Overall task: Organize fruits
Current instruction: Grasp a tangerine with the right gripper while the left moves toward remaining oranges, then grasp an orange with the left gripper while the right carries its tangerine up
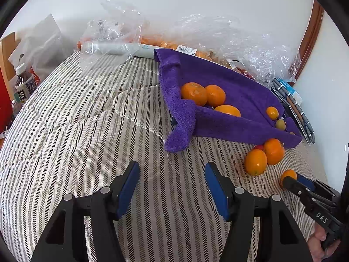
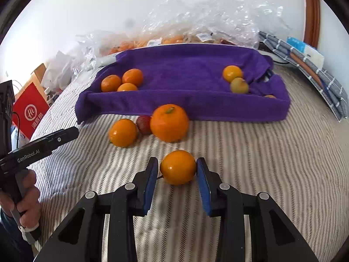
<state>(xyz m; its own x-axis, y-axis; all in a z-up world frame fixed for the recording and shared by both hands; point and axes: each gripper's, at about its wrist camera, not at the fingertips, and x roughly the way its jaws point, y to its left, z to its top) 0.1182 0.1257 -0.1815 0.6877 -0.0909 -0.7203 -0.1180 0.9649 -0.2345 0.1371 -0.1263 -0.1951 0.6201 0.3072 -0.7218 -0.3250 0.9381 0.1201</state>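
Right gripper point(image 2: 177, 168) sits low over the striped bedcover point(image 2: 250, 157) with a small orange fruit point(image 2: 178, 167) between its blue pads; the right pad looks to be touching the skin and the left one is at or just off it, so I cannot tell whether the grip is fully made or only closing. Left gripper point(image 1: 172, 187) hovers apart over bare cover, holding nothing. By my reading the step in hand is picking up one loose fruit to move it into the purple towel tray point(image 2: 181, 107), where three oranges point(image 2: 125, 80) lie at the left end and small yellow-green fruits point(image 2: 236, 80) at the right. Next comes a firm but gentle squeeze, since the fruit is round and could roll out, then a lift clear of the tray's folded front edge. Between gripper and tray lie a large orange point(image 2: 169, 122), a smaller orange point(image 2: 123, 132) and a red fruit point(image 2: 144, 124), bunched close to the front edge; the path to the right of them looks open. Crinkled plastic bags point(image 2: 207, 15) crowd the far side behind the tray.
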